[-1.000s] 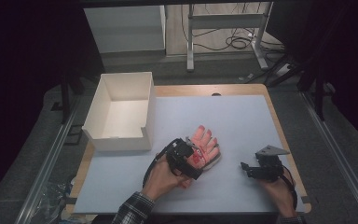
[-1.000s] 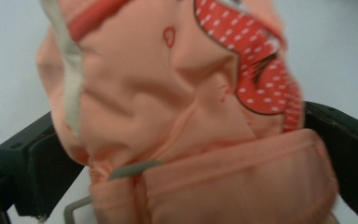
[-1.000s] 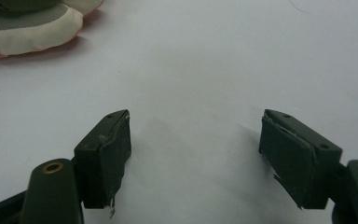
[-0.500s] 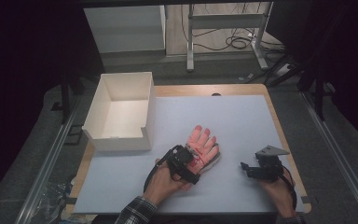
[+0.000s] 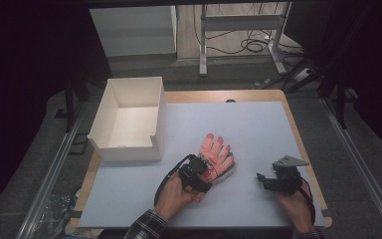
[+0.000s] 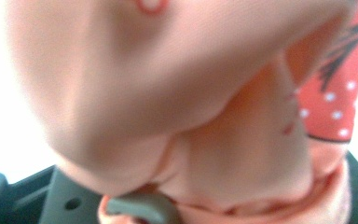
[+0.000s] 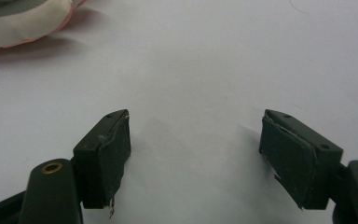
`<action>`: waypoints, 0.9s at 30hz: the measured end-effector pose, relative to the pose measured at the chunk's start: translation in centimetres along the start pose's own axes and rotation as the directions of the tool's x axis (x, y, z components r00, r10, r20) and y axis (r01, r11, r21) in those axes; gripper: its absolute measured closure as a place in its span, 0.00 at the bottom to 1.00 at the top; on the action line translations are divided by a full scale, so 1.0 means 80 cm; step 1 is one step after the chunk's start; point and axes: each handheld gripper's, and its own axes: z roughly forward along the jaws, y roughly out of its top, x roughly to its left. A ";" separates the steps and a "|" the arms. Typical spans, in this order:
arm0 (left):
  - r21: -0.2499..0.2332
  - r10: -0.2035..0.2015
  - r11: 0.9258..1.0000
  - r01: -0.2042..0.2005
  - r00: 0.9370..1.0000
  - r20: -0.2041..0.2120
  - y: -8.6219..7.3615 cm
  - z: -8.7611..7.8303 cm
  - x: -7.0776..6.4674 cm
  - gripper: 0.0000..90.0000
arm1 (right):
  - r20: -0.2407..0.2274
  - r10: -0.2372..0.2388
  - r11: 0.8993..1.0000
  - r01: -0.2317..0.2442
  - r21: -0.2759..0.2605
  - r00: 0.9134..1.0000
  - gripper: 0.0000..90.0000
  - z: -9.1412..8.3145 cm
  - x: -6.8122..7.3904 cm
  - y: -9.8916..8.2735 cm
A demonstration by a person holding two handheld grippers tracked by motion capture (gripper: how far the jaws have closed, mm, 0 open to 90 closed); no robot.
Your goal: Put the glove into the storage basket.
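My left tongs (image 5: 202, 168) have just been closing, and the pink glove (image 5: 217, 154) sits between them: in the left gripper view its cuff fabric (image 6: 205, 154) bunches right over the jaws, so I read this as a clenched grip on the cuff end. The glove lies flat on the tabletop (image 5: 258, 124), fingers pointing away from me, just beside the near right corner of the white box (image 5: 129, 117). My right tongs (image 5: 264, 180) rest on the tabletop, well to the right of the box and apart from the glove, jaws spread wide with nothing between them; the right gripper view shows bare surface between the pads (image 7: 107, 154).

I judge this to be the pick-up step, with the grasp just made. The next move calls for a lift clear of the tabletop, then a carry left toward the open box. The fabric is soft and limp, so the fingers will dangle and may catch on the box wall unless I lift high enough.
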 end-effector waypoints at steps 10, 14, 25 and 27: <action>-0.040 -0.024 0.999 0.026 0.998 0.062 0.000 -0.014 0.018 0.54 | 0.000 -0.001 1.000 0.001 -0.002 1.000 0.28 0.000 0.000 0.000; -0.053 -0.034 0.998 0.037 0.997 0.065 0.004 -0.023 0.026 0.54 | 0.000 -0.001 1.000 0.001 -0.002 1.000 0.28 0.000 0.000 0.000; -0.075 -0.030 0.997 0.031 0.999 0.014 0.023 -0.060 0.036 0.53 | -0.001 -0.002 1.000 0.002 -0.003 1.000 0.28 0.000 0.000 -0.001; -0.077 -0.030 0.997 0.031 1.000 0.004 0.025 -0.065 0.037 0.53 | 0.000 -0.002 1.000 0.002 -0.004 1.000 0.28 0.000 0.000 -0.001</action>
